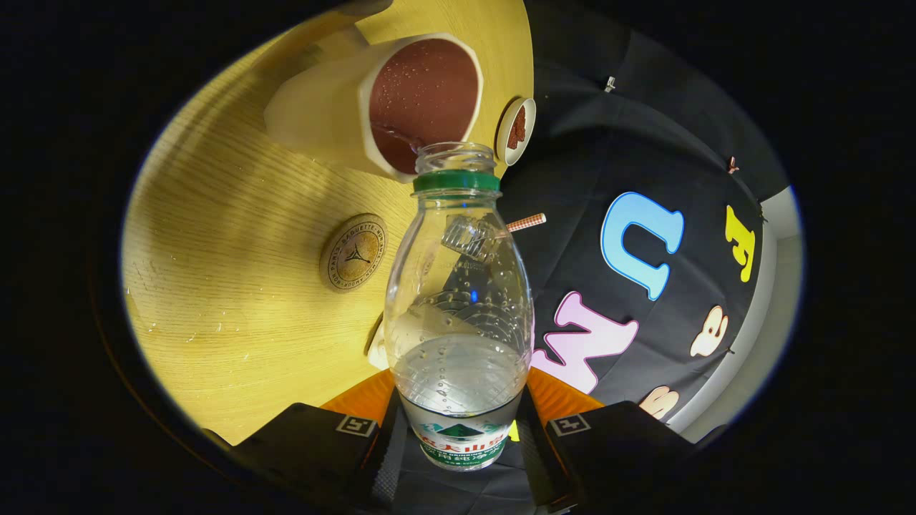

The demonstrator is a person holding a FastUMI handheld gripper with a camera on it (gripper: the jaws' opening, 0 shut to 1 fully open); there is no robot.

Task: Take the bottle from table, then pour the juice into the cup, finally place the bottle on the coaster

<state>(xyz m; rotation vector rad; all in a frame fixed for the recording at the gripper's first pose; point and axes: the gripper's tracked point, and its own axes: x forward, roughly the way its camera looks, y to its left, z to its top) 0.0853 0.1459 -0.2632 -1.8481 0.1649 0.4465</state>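
Between the hand-held gripper's (458,436) fingers, clamped, the plastic bottle (458,315) tips its mouth over the cup (401,100), apparently mid-pour; cork coaster (353,252) waits mid-surface.

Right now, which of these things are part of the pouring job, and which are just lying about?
Part of the job:
bottle, clamped in the gripper
cup
coaster

Lying about:
small dish beyond the cup
striped straw behind the bottle
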